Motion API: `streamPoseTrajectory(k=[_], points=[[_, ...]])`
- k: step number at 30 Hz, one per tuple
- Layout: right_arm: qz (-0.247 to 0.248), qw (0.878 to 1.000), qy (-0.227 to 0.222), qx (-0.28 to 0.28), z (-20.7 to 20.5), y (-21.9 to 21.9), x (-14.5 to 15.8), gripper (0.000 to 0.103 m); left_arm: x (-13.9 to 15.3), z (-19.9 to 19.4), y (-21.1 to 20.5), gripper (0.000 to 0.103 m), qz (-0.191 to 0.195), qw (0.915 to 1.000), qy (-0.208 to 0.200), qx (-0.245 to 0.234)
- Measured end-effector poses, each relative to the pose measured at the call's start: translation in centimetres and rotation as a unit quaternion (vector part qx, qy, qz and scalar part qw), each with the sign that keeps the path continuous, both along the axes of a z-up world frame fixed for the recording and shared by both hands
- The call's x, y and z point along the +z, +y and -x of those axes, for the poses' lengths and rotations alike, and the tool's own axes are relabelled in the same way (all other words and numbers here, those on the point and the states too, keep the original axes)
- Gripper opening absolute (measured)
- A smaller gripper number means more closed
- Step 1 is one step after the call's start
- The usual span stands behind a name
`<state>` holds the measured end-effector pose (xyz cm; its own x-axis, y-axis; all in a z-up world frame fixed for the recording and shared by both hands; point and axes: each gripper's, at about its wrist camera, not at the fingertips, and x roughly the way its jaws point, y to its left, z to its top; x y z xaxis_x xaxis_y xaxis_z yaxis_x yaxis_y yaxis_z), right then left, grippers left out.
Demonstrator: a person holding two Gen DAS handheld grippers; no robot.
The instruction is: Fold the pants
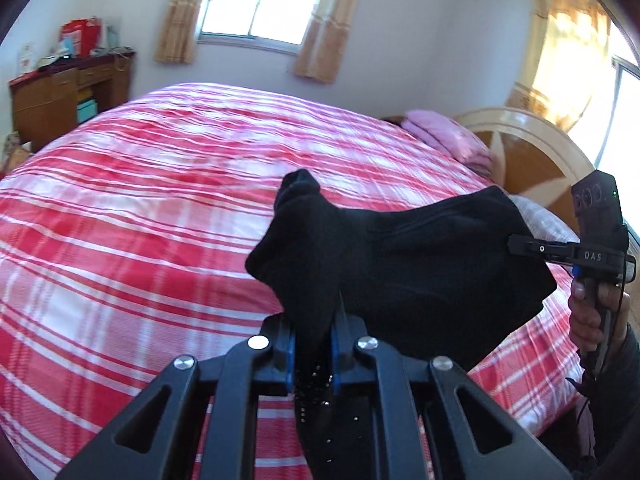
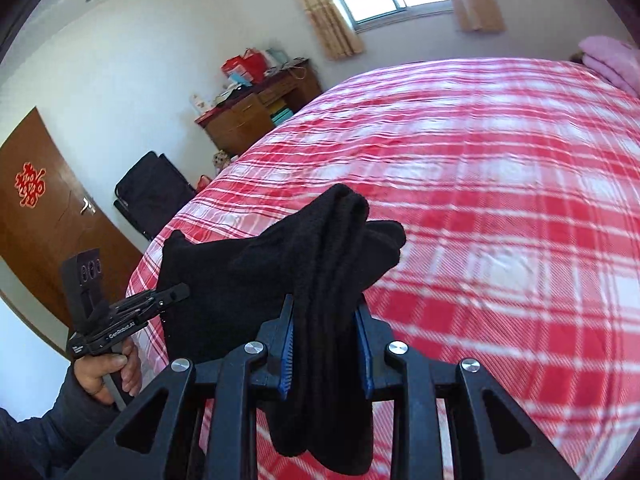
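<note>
Left claw point(image 1: 313, 354) clamps black pants point(image 1: 400, 256); right claw point(image 2: 326, 354) clamps their other end, cloth raised above the plaid bed point(image 1: 140, 208).

White letters "DAS" legible on the side of the black right gripper point(image 1: 516, 245), seen from the left wrist. White lettering "GenRobot.AI" readable along the black body of the left gripper point(image 2: 182, 292), seen from the right wrist. Red double-happiness paper sign point(image 2: 30, 190) stuck on the brown wooden door point(image 2: 60, 240).
</note>
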<state>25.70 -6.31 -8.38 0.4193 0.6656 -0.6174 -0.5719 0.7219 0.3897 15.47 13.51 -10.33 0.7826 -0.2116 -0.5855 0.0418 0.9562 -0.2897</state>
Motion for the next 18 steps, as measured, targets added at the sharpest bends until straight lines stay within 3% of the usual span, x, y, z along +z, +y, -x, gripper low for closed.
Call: streamPoseTrajectory(k=[4, 12, 18], points=[[0.005, 1.0, 0.002, 0.015, -2.3, 3.4, -0.3, 0.027, -0.4, 0.1, 2.2, 0.014, -0.006, 0.9994, 0.002, 0.033], [0.018, 0.999, 0.027, 0.034, -6.4, 9.9, -3.0, 0.027, -1.0, 0.3, 5.0, 0.014, -0.06, 0.9944, 0.008, 0.087], [0.023, 0.998, 0.046, 0.021, -8.2, 11.9, -5.5, 0.027, -3.5, -0.3, 6.4, 0.014, -0.069, 0.9917, 0.034, 0.104]])
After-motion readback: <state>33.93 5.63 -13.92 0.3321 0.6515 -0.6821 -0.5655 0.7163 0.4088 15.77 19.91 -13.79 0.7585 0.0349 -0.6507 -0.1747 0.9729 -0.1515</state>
